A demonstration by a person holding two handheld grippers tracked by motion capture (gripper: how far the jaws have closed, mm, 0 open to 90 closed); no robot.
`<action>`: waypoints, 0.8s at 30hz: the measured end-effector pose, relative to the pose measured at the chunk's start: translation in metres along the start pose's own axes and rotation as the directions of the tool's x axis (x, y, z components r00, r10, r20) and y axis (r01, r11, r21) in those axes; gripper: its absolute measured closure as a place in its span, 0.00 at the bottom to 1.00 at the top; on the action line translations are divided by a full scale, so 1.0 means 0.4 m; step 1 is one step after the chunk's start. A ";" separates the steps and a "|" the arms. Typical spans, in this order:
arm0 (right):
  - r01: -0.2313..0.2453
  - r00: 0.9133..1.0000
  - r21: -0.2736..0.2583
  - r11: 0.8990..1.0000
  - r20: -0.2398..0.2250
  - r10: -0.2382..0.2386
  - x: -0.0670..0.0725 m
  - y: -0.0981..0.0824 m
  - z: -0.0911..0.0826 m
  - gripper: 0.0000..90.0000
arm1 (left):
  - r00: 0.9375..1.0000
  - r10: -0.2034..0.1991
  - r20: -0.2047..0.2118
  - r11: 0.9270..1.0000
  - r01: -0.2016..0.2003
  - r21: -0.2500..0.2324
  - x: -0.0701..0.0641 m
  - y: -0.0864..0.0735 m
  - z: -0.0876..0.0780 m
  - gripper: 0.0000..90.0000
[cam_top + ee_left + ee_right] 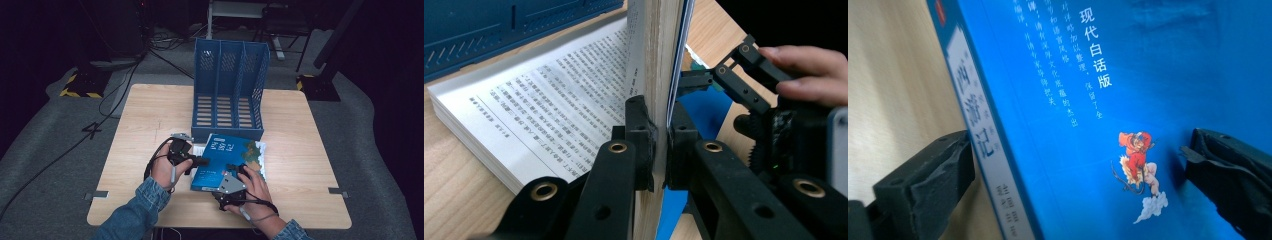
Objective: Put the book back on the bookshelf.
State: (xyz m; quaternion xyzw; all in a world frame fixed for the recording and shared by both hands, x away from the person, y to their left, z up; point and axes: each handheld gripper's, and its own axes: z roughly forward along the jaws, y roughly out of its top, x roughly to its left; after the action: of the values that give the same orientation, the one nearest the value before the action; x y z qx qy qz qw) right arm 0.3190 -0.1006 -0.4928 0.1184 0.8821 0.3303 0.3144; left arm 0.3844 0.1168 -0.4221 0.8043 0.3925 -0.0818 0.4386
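Two grippers on one book (227,160), which lies half open just in front of the blue file rack (230,90), long axis running 7 to 1 o'clock. At its 9 o'clock edge, left gripper (199,161) pinches the lifted cover and pages. Right gripper (235,167), nearer the spine at 5 o'clock, has jaws gaping wide, straddling the cover, gripping nothing.

**Surroundings: rack, table, floor clutter**

A blue three-slot file rack (230,90) is standing upright at the far middle of the light wooden table (150,115), open side facing the near edge, slots empty. Grey carpet (45,135) is lying under the table. Black cables (105,100) are trailing across the floor at far left, past a yellow-and-black striped base (80,85). Beyond, the room is sitting in darkness.
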 end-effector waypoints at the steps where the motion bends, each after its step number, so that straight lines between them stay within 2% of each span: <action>1: 0.029 0.999 0.014 0.999 0.023 -0.029 0.008 0.000 0.004 0.00 | 1.000 -0.003 0.000 1.000 0.003 0.000 -0.002 0.000 0.000 0.93; 2: 0.072 0.996 0.033 0.997 0.053 -0.074 0.018 0.000 0.008 0.00 | 1.000 -0.002 -0.001 1.000 0.002 -0.001 -0.003 0.000 0.000 0.93; 4: 0.062 0.995 0.020 0.998 0.077 -0.063 0.024 -0.001 0.010 0.00 | 1.000 -0.004 0.002 1.000 0.004 -0.005 -0.005 -0.001 0.001 0.93; 9: 0.053 0.996 0.012 0.999 0.074 -0.054 0.022 -0.002 0.015 0.00 | 1.000 -0.005 -0.011 1.000 0.005 0.002 -0.006 -0.003 0.005 0.93; 11: 0.012 0.996 -0.016 1.000 0.090 -0.011 0.027 -0.004 0.023 0.00 | 1.000 -0.003 -0.020 1.000 0.003 0.005 -0.005 -0.006 0.007 0.93; 13: 0.010 0.996 -0.029 1.000 0.091 -0.007 0.028 -0.008 0.024 0.00 | 1.000 -0.012 -0.018 1.000 0.012 -0.005 -0.004 -0.008 0.007 0.93; 15: 0.012 0.994 -0.027 1.000 0.106 -0.009 0.031 -0.005 0.025 0.00 | 0.999 -0.013 -0.031 1.000 0.012 -0.010 -0.005 -0.011 0.007 0.92; 20: 0.007 0.995 -0.029 1.000 0.095 -0.005 0.030 -0.002 0.029 0.00 | 0.998 -0.010 -0.068 0.999 0.008 -0.035 -0.002 -0.026 0.017 0.86; 23: -0.006 0.997 -0.062 0.998 0.078 0.011 0.032 -0.004 0.035 0.00 | 0.996 -0.042 -0.082 0.999 0.045 0.031 0.012 -0.042 0.036 0.85; 24: -0.014 0.997 -0.078 0.997 0.069 0.020 0.035 -0.003 0.039 0.00 | 0.995 -0.050 -0.091 0.998 0.054 0.039 0.014 -0.046 0.040 0.84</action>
State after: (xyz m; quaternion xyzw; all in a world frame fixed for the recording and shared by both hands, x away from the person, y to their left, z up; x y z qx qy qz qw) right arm 0.3180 -0.0880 -0.5094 0.1250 0.8562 0.3625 0.3463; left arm 0.3788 0.1134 -0.4462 0.8055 0.4309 -0.0649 0.4016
